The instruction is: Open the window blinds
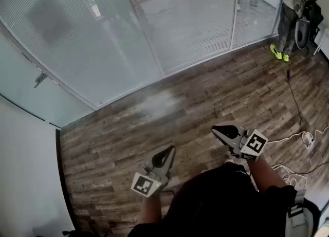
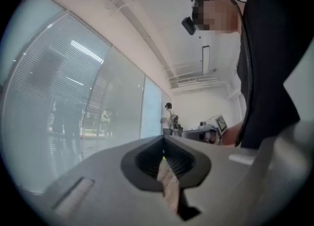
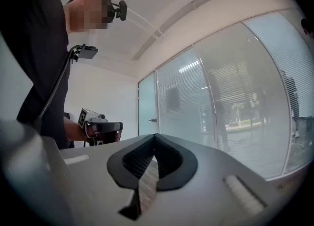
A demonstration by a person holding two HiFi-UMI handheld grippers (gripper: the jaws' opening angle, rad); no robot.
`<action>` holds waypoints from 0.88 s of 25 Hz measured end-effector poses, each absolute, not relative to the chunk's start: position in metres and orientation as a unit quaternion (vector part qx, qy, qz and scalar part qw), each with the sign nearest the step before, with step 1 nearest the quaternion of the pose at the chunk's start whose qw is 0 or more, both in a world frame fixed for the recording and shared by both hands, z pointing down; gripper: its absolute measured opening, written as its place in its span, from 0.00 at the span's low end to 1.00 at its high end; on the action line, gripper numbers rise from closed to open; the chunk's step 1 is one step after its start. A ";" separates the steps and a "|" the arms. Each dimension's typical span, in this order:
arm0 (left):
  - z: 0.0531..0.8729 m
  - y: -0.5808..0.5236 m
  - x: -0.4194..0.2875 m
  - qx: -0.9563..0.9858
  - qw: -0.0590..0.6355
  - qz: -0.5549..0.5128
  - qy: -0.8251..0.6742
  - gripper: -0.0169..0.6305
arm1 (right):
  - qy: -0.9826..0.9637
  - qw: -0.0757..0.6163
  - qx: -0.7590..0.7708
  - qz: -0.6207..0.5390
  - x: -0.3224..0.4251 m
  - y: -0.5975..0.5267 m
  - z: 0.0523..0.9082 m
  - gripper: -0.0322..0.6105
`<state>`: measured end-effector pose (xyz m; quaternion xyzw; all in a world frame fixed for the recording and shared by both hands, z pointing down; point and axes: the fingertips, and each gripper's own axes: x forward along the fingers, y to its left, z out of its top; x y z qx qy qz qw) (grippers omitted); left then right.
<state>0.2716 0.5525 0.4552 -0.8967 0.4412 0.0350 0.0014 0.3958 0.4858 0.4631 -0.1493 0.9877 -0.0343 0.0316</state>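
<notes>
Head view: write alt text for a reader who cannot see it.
Seen from above, a person holds the left gripper and the right gripper, jaws shut and empty, over a wooden floor, short of a glass wall with lowered blinds. Another person stands at the far right.

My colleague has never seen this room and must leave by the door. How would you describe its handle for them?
Start from the long glass wall covered by closed blinds. Follow it left in the head view to where the slats end at a plain pane. The handle is a small grey lever on that pane, the only fitting on the glass.
</notes>
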 end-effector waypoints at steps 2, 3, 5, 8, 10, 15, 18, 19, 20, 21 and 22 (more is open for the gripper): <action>0.454 0.552 0.274 -0.897 0.003 0.036 0.440 0.03 | 0.986 0.054 -0.151 -0.037 0.400 0.484 0.458 0.06; 0.454 0.552 0.274 -0.897 0.003 0.037 0.440 0.03 | 0.985 0.064 -0.153 -0.038 0.401 0.483 0.456 0.06; 0.455 0.552 0.275 -0.898 0.001 0.037 0.439 0.03 | 0.984 0.068 -0.157 -0.038 0.404 0.481 0.456 0.06; 0.457 0.552 0.276 -0.898 -0.003 0.033 0.438 0.03 | 0.984 0.069 -0.158 -0.037 0.405 0.482 0.455 0.06; 0.457 0.552 0.278 -0.899 -0.004 0.032 0.436 0.03 | 0.985 0.071 -0.156 -0.036 0.406 0.483 0.454 0.06; 0.458 0.554 0.280 -0.900 -0.001 0.031 0.435 0.03 | 0.983 0.095 -0.153 -0.041 0.410 0.485 0.449 0.06; 0.458 0.556 0.280 -0.901 0.000 0.028 0.434 0.03 | 0.982 0.100 -0.155 -0.039 0.410 0.486 0.446 0.06; 0.458 0.556 0.281 -0.901 0.000 0.027 0.433 0.03 | 0.982 0.102 -0.154 -0.038 0.410 0.487 0.444 0.06; 0.458 0.557 0.282 -0.901 0.001 0.027 0.433 0.03 | 0.982 0.102 -0.153 -0.037 0.410 0.488 0.443 0.06; 0.458 0.557 0.283 -0.901 0.001 0.028 0.433 0.03 | 0.983 0.100 -0.152 -0.036 0.411 0.489 0.444 0.06; 0.457 0.558 0.284 -0.901 0.001 0.028 0.433 0.03 | 0.983 0.093 -0.153 -0.034 0.412 0.490 0.447 0.06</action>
